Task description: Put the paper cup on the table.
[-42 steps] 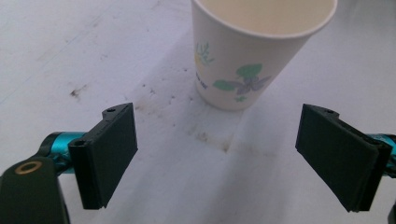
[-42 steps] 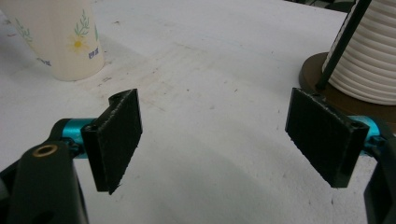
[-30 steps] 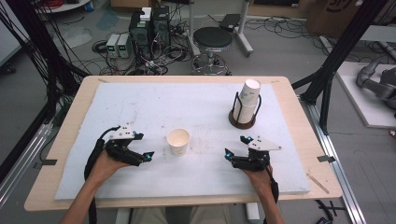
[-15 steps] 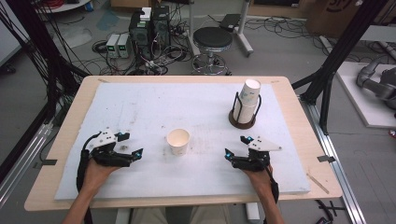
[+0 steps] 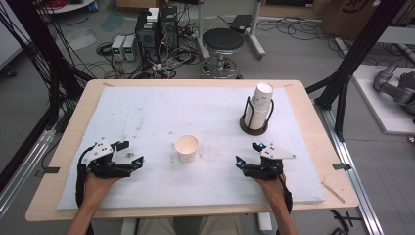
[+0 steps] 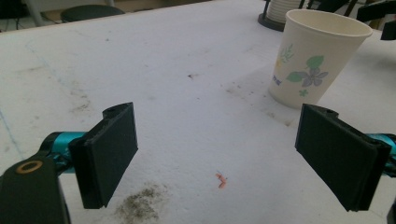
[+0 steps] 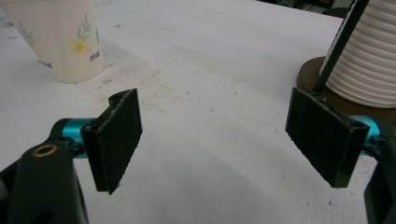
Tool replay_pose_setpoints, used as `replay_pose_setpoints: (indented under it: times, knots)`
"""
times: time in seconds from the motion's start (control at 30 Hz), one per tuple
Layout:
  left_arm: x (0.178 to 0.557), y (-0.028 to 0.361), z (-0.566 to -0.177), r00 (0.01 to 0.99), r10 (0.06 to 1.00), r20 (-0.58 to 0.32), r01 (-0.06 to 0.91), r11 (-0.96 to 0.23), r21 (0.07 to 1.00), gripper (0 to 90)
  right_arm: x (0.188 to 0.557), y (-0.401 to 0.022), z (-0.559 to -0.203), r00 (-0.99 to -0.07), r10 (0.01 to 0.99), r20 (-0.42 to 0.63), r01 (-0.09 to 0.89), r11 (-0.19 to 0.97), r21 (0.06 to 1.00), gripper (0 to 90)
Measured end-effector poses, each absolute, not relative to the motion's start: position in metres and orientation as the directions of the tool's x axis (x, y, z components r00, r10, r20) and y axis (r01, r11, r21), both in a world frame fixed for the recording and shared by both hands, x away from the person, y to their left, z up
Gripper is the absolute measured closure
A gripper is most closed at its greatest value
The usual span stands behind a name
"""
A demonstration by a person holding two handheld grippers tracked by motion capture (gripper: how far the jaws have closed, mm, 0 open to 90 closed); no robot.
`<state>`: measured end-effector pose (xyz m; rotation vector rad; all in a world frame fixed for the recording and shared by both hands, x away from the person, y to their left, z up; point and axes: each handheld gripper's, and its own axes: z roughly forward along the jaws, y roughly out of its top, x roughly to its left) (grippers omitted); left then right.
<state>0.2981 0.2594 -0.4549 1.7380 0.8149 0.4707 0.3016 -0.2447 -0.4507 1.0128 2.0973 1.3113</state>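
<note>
Finds the left tongs (image 5: 131, 152) farther out from the cup (image 5: 186, 148) than a second ago: pulled sideways, away from it and a little lower, close over the table (image 5: 303, 98). Leaves the right tongs (image 5: 248, 153) where they were, no shift at all. Keeps both pairs spread wide and empty, with nothing but bare white surface between the pads in either gripper view.

Puts the cup between the two pairs, upright and open end up, ahead of the left tongs and off toward their right pad, ahead of the right tongs and off toward their left pad. Touches neither. Places the stack (image 5: 258, 110) in its wire holder ahead of the right tongs, just past their right pad (near, yet apart).

Reads, as a judgement, like a retreat and not an approach: opens the gap to the cup rather than closing it, so no grasp under way from the left. Points to the cup standing free, either done with or waiting. Calls for a fresh reach inward before any pinch on the rim or wall.
</note>
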Motion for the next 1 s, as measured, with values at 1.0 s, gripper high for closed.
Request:
replay_pose_setpoints:
  times: [1.0]
  knots:
    - [0.2950,0.2647,-0.4563,0.665,0.738,-0.112,0.270,-0.098,0.958,13.7,0.3004,-0.2469,-0.4511,-0.617,0.787,0.006,0.331,0.253,0.909,19.0]
